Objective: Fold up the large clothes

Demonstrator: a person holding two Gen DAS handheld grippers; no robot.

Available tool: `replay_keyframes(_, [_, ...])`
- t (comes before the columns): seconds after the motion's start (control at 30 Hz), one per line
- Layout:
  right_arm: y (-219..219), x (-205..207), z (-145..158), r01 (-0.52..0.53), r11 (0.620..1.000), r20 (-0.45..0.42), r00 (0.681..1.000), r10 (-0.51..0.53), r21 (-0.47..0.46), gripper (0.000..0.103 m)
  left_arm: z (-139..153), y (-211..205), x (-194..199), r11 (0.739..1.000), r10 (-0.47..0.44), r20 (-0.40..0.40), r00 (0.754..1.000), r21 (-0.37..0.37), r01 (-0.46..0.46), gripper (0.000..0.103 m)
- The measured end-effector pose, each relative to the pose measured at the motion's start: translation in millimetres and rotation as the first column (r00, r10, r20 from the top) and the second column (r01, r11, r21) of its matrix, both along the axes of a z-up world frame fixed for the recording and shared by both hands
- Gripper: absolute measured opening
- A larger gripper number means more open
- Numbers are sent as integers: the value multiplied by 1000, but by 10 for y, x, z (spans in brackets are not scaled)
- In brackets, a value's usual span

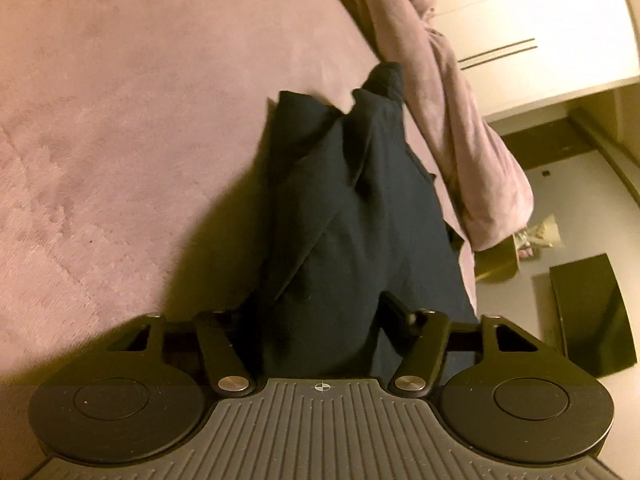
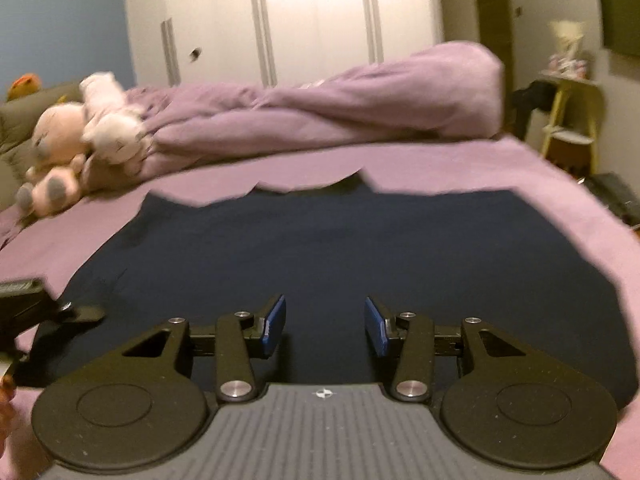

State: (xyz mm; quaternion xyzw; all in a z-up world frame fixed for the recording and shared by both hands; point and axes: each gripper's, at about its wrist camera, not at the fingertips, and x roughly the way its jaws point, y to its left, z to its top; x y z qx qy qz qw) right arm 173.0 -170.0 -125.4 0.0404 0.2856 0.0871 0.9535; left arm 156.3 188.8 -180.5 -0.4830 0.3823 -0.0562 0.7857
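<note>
A large dark navy garment lies spread on the pink bed. In the left wrist view the garment hangs bunched and drapes over my left gripper, which hides its pads; the jaws are closed on the cloth and lift one edge above the bed. My right gripper is open with its blue pads apart, empty, low over the near part of the garment. The left gripper also shows at the left edge of the right wrist view.
A rolled purple duvet lies across the far side of the bed, with plush toys at the far left. White wardrobes stand behind. A yellow stool stands at the right.
</note>
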Motion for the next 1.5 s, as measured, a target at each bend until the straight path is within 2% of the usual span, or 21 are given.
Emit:
replay_keyframes(0.1, [240,-71,-140,-28,995,-14,1000,26,-96,30,42,17,-12,1000,-8,14,1000,-11,8,54])
replay_keyframes(0.23, [384,-29,-312,-67,973,-49,997,57,-220,28,127,-18,-20,1000,-17,25,1000,11,16,51])
replay_keyframes(0.3, [424,-2,-321,-79,965,-53,996,67,-252,26,162,-36,-20,999,-19,29,999,34,18,51])
replay_keyframes(0.33, [453,-20,-294,-79,963,-49,996,68,-257,20,164,-36,-21,999,-20,28,999,33,19,51])
replay_keyframes(0.47, [433,-165,-191,-18,967,18,1000,24,-253,18,160,-26,13,1000,-19,14,1000,25,18,51])
replay_keyframes(0.6, [446,-136,-397,-75,943,-15,997,74,-323,17,248,-94,44,997,-36,4,999,70,35,51])
replay_keyframes(0.67, [486,-117,-452,-109,928,-20,994,109,-357,12,293,-127,65,996,-32,0,999,88,32,51])
replay_keyframes(0.8, [441,-77,-421,-119,944,-41,993,111,-307,11,419,-168,73,994,-32,4,999,108,32,51])
replay_keyframes(0.9, [224,-89,-281,-105,979,-42,994,99,-177,11,578,-224,86,989,-50,25,998,143,46,50])
replay_keyframes(0.97, [16,-128,-180,-42,993,-30,999,38,-114,11,716,-307,104,981,-68,35,997,185,61,50])
replay_keyframes(1.07, [-347,-212,-34,92,993,15,996,-91,-74,11,932,-481,141,968,-96,58,994,240,80,50])
replay_keyframes(1.17, [-731,-231,55,221,974,35,975,-220,-52,14,1183,-709,181,957,-136,93,986,269,107,50])
replay_keyframes(1.23, [-988,-239,82,285,958,32,958,-285,-14,14,1382,-938,223,940,-184,122,975,311,139,50])
replay_keyframes(1.37, [-1480,-253,61,437,899,11,899,-437,16,14,1662,-1527,351,908,-291,172,941,360,215,50])
replay_keyframes(1.5, [-1895,-329,-29,530,843,-49,848,-528,89,14,1688,-2363,508,829,-441,183,879,458,321,50])
